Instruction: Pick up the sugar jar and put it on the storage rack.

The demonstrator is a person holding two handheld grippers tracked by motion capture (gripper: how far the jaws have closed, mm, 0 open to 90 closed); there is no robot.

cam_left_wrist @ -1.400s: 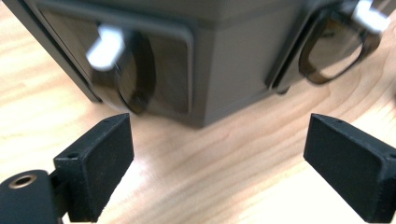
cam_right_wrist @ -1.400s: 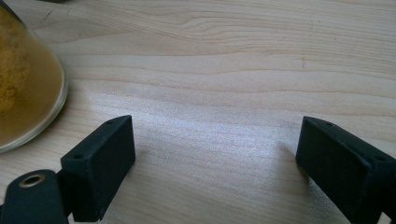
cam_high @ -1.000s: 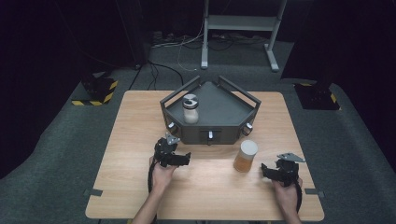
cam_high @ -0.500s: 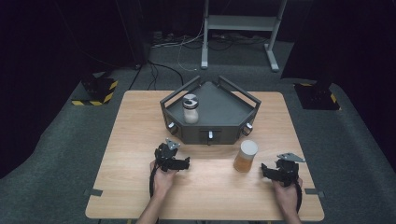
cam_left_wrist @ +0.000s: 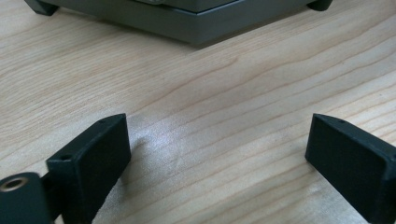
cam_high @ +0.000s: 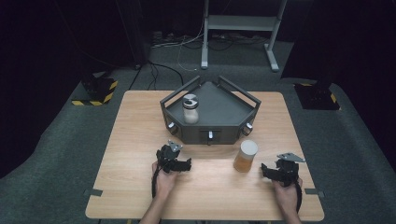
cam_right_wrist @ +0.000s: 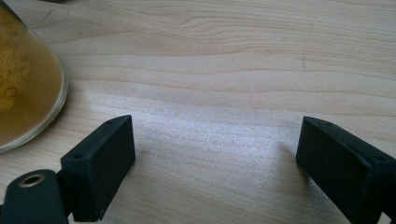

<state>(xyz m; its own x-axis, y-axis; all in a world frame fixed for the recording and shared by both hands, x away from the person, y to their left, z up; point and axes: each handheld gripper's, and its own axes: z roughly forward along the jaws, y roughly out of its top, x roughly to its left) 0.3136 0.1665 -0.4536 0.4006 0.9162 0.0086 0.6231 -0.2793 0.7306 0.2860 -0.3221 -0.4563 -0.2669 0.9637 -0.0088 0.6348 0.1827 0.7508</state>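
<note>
Since a second ago the left gripper [cam_high: 179,164] has drawn back from the dark grey tray [cam_high: 219,135] toward the person's edge of the wooden table [cam_high: 135,135], sitting slightly lower in the high view than it did then; the right gripper [cam_high: 273,171], the two jars and the tray lie as they did. The left gripper's jaws stand wide apart with nothing between them, bare wood showing across the gap in the left gripper view [cam_left_wrist: 217,154], with the tray's front wall [cam_left_wrist: 187,21] ahead of them. The right gripper's jaws are likewise spread wide and empty [cam_right_wrist: 217,154], resting low over the table near its front right corner, pointing toward the left. Just beside the right gripper's left jaw in its own view stands the amber jar [cam_right_wrist: 23,84], apart from the jaw and not touching it. In the high view this amber jar [cam_high: 245,156] stands upright on the table, its long axis vertical and its pale lid on top, just in front of the tray's right front corner and between the two grippers, nearer the right one. A second jar [cam_high: 190,108], clear with a silvery lid, stands upright inside the tray at its left side. The tray itself is wedge-shaped, its point aimed away from the person, with small knobs [cam_high: 210,135] along its front walls.
</note>
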